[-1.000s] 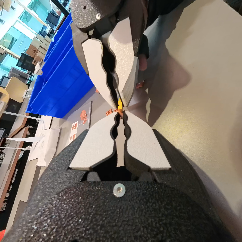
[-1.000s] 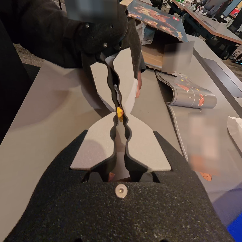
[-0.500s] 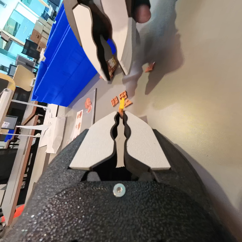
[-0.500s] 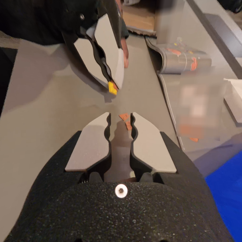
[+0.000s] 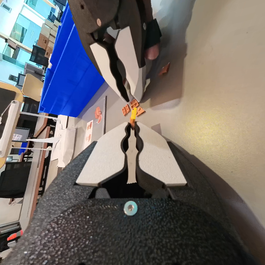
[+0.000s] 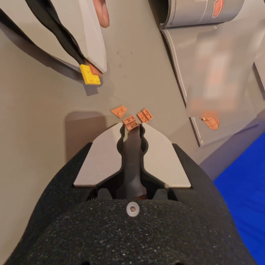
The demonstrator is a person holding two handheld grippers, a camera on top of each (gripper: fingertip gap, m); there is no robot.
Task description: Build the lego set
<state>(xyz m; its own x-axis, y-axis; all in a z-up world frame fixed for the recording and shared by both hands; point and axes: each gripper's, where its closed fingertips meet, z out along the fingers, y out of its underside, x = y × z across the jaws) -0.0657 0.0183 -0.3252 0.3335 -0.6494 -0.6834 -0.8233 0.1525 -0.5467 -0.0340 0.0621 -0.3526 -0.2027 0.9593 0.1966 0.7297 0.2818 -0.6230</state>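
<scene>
where the left gripper (image 5: 133, 124) narrows to its tip, a small assembly of a yellow l-shaped studded plate (image 6: 90, 76) on an orange plate (image 6: 95, 71) is pinched between the textured grey fingers (image 5: 114, 150), held above the matte beige tabletop (image 5: 215, 114). the right gripper (image 6: 131, 125) is seen part open, its fingers (image 6: 157, 154) set either side of a square orange plate (image 6: 130, 123) lying underside up, with gaps left and no pressing visible. just beyond it are laid a wedge-shaped orange plate (image 6: 118, 111) and another upturned orange plate (image 6: 144, 115). a curled instruction booklet (image 6: 200, 12) and a blue bin (image 5: 68, 68) are seen to the far side.
</scene>
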